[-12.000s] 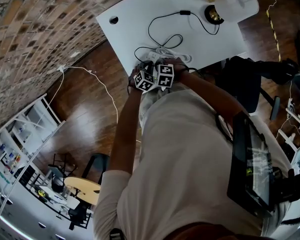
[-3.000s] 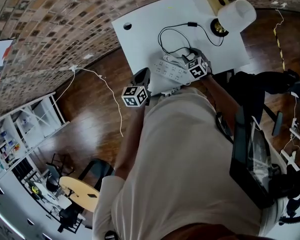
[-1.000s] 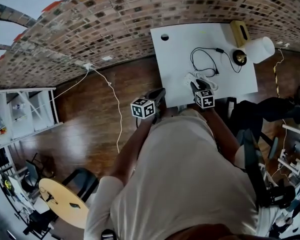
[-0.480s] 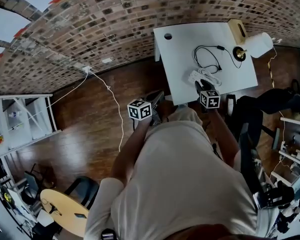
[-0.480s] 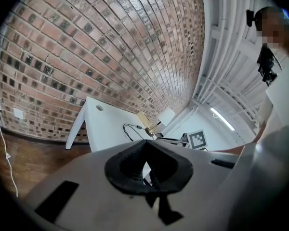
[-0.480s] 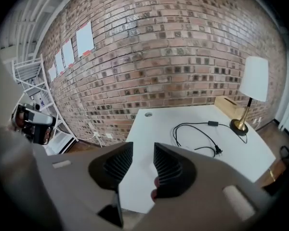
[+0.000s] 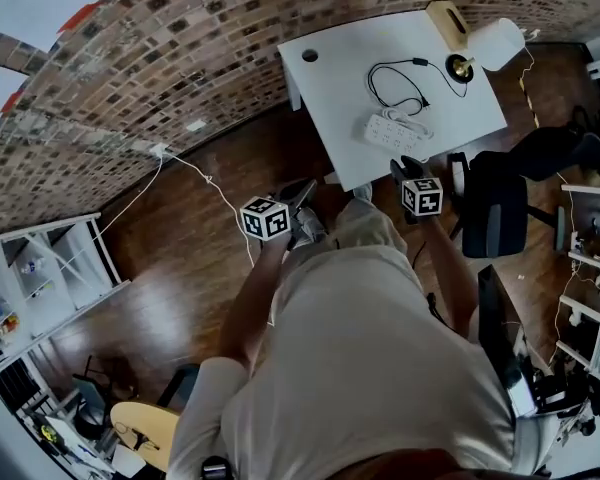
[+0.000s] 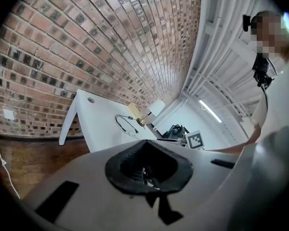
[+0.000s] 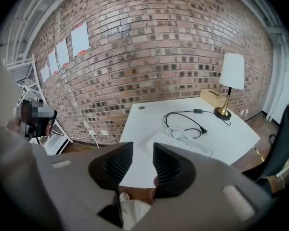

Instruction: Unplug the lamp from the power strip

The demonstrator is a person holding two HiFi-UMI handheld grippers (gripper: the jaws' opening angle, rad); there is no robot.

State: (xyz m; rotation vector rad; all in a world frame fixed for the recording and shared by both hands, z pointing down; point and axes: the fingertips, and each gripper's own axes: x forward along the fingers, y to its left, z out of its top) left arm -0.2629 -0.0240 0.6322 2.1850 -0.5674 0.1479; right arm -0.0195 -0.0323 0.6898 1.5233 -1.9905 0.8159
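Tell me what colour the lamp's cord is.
Black; the right gripper view shows the cord best.

No readable text, brand or no. anywhere in the views. Closest thing to signs: black-and-white square code patterns on the left cube (image 7: 265,218) and right cube (image 7: 421,196), mid-frame in the head view, w/ one more such pattern at centre right of the left gripper view; these are codes, not letters or digits. White sheets (image 9: 80,38) on the brick wall (image 9: 149,47), upper left of the right gripper view, are too small to show any print.
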